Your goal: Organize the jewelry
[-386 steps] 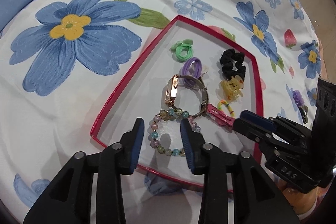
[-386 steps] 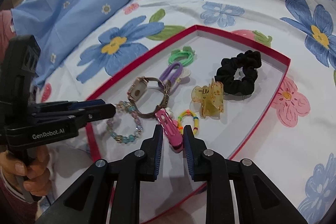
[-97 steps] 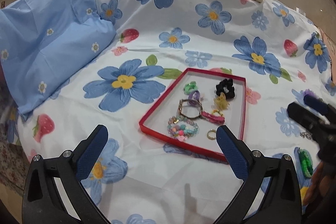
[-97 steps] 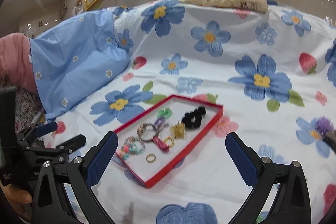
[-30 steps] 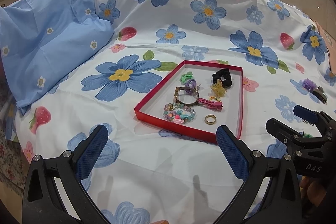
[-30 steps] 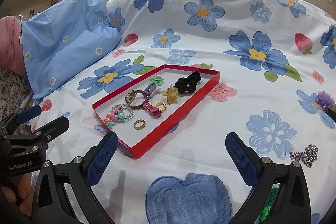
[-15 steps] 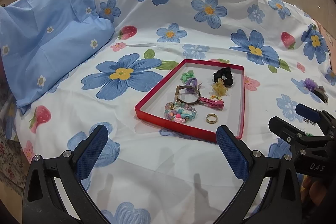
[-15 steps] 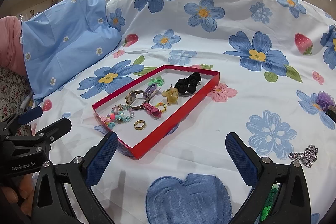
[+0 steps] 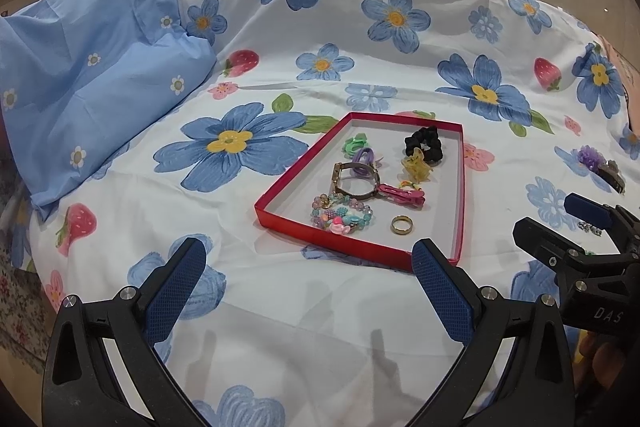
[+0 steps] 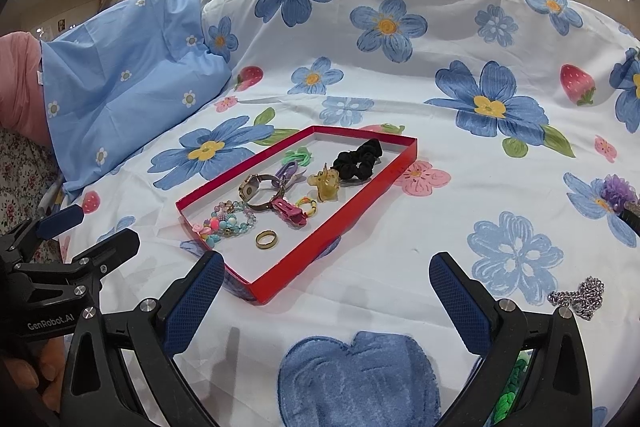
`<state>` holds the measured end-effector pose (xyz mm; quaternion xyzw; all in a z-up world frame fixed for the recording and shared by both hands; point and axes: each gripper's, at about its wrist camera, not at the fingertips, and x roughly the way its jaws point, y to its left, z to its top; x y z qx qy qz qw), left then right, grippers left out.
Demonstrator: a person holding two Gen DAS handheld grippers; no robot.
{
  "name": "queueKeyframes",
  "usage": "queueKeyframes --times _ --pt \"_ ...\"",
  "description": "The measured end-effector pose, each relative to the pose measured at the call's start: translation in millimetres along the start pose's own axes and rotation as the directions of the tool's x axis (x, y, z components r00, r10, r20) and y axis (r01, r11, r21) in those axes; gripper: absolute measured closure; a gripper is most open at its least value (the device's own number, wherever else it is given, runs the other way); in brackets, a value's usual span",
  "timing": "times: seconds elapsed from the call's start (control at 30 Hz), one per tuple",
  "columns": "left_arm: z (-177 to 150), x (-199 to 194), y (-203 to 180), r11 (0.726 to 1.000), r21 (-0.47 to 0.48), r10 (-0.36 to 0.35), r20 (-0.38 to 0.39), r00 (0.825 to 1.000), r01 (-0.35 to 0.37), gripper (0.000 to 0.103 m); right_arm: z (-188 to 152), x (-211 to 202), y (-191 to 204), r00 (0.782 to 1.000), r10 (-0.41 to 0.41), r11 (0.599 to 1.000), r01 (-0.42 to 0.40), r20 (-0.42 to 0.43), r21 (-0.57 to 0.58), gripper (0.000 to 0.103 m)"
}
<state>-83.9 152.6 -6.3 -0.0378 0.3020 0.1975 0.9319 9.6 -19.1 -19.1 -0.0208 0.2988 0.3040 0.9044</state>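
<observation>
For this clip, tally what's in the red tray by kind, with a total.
Red tray contents:
Hair ties: 4 (green, purple, black scrunchie, small multicolour)
Hair clips: 2 (yellow claw, pink)
Beaded bracelets: 2
Watch: 1
Ring: 1
Total: 10

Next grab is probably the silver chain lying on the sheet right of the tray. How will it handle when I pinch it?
The silver chain lies in a bunched heap of small links, so it will likely be floppy and dangle in loops from a pinch. The links look metallic and may slip between the fingers. It rests on soft bedsheet, so pressing down may sink it.
</observation>
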Motion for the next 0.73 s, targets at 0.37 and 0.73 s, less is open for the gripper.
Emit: queueKeyframes --times 0.37,0.73 --pt "0.3 0.7 -3.6 1.0 0.003 -0.004 -0.005 1.0 0.004 0.0 3.3 -3.6 -0.5 1.0 -0.001 1.0 0.001 0.004 0.004 0.0" --pt "0.6 6.0 -6.5 1.0 0.011 -0.013 -0.017 1.0 0.013 0.0 4.3 -5.7 -4.8 1.0 -0.008 1.0 0.008 0.0 0.012 0.0"
